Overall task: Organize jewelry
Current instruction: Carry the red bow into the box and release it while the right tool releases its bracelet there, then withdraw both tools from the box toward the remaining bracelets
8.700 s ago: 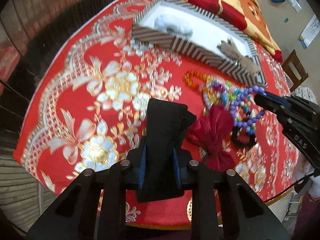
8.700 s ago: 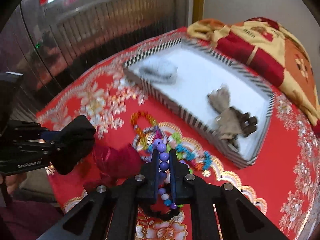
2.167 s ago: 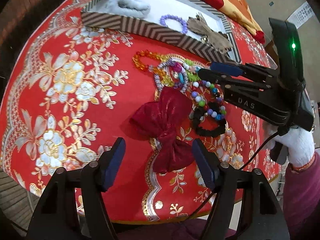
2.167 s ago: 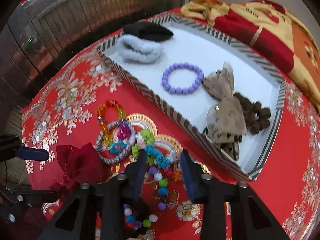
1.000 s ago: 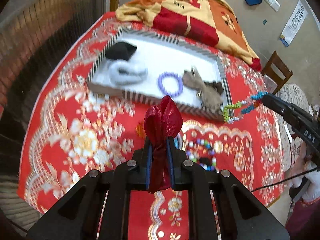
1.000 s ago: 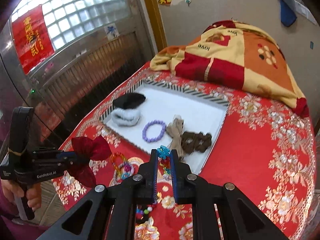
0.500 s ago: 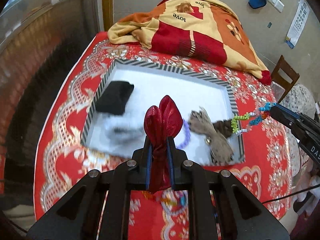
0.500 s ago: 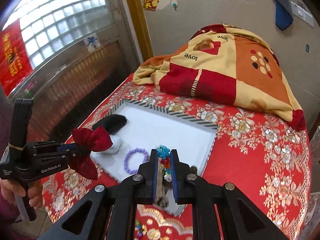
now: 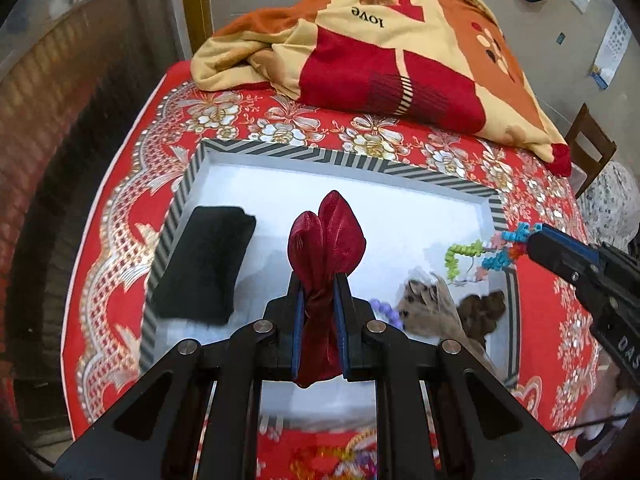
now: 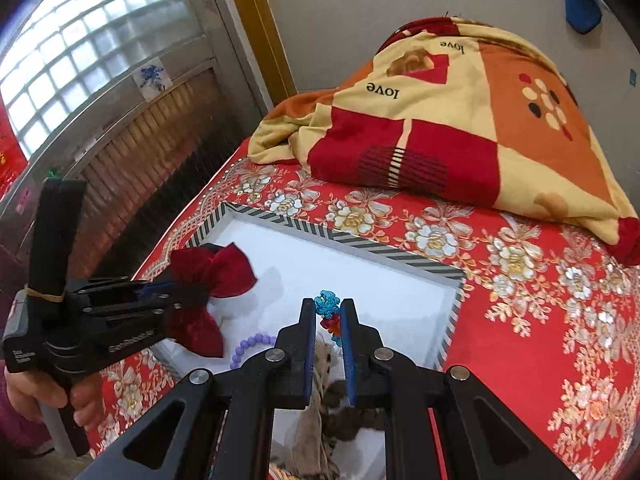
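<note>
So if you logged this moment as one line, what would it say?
left gripper: shut on red bow | right gripper: shut on colourful bracelet | both above striped tray | nothing released

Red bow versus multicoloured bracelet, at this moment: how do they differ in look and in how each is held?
The red bow is one shiny fabric piece; the multicoloured bracelet is a thin string of bright green, blue and pink bits. The bow sits in the left gripper, bulging beyond the jaws; the bracelet dangles from the right gripper. Both hang above the striped tray, not yet set down.
</note>
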A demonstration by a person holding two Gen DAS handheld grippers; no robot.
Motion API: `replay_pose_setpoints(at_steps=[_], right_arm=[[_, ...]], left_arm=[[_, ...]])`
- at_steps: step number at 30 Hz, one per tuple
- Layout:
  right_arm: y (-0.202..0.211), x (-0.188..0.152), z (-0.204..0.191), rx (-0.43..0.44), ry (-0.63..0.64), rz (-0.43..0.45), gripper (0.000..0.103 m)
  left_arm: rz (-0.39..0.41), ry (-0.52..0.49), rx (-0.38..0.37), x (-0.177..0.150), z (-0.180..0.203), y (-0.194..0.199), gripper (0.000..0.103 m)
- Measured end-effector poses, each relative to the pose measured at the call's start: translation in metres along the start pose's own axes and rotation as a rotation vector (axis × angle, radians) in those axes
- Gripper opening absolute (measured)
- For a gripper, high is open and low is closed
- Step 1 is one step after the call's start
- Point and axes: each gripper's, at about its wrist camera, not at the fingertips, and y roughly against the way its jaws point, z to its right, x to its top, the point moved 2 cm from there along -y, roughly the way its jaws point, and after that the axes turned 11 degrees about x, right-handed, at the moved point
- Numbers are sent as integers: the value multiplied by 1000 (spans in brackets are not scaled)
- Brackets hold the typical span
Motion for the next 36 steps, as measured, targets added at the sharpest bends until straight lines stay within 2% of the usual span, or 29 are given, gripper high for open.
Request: replay_pose_setpoints(at_steps=[7,12,18,20,21,22,24,26,30,36], right_arm=[[-23,9,16,-7,-39,-19,11],[-42,-6,51,-76,-120,-96,11],[-50,-22,64,-115,-146,-124,13],[-51,-25,62,-111,-139,-134,28],[-50,-27,60,-104,-135,-131,42],[-49,-28,58,-96,-135,-126,42],[-44,-30,53,-77,-135,-116,42],[-38,-33,47,-82,-125,-101,42],[-20,-39,37,-60,-131,-52,42],[6,-55,22,-57,-146,1,43]], left_arm=[[-46,-4,-7,19,8,-33,13],[-76,8,2,20,6,-50,13],[-93,27,11,20,1,-61,13],[-91,32,9,20,0,-61,17],[-92,34,7,19,0,-61,25],[-92,38,6,19,-1,-60,37],[-90,42,5,18,-2,-57,48],[-88,47,6,17,-3,-52,49],[-72,68,-5,9,-6,-37,59],[-36,71,19,-8,-8,-10,59]])
